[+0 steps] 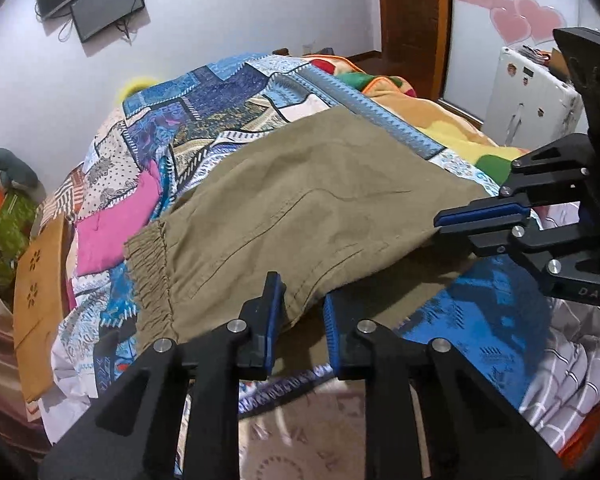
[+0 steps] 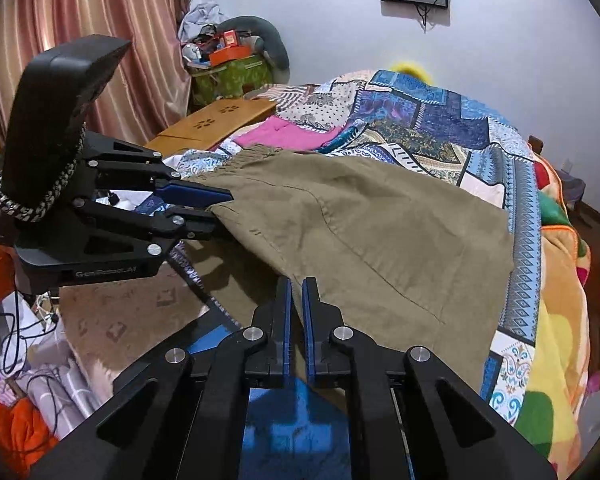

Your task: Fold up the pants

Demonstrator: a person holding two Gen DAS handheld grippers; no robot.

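Note:
Olive-khaki pants point(image 1: 300, 208) lie across the patchwork quilt, their elastic waistband point(image 1: 148, 264) at the left; they also show in the right wrist view point(image 2: 380, 232). My left gripper point(image 1: 304, 320) holds the pants' near edge between its blue pads, jaws partly apart with cloth between them; it shows from the side in the right wrist view point(image 2: 220, 210), gripping the edge near the waistband. My right gripper point(image 2: 296, 308) is shut on the pants' near edge, which is lifted off the bed; it shows in the left wrist view point(image 1: 444, 224).
The patchwork quilt point(image 1: 204, 120) covers the bed, with a pink cloth point(image 1: 112, 232) and a wooden lap tray point(image 1: 40, 304) at its left. A bright blanket point(image 1: 440, 120) lies at the right. Clutter and cables lie on the floor point(image 2: 28, 360) below.

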